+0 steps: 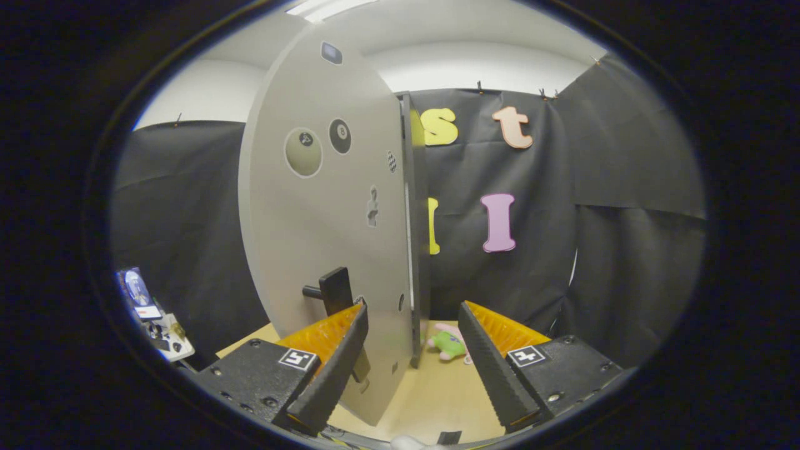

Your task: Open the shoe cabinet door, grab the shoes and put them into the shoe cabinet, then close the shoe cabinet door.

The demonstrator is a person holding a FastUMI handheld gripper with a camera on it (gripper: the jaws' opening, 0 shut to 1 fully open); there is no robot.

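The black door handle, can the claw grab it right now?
Probably yes. The black door handle sticks out from the grey cabinet door just beyond the left finger, with nothing between. The claw is open around the door's edge, so it would need a small shift left.

Green plush toy [447, 344], tabletop [431, 394]

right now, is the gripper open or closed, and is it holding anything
Gripper: open, holding nothing; the edge of the light grey cabinet door stands between its fingers, its black handle by the left one.
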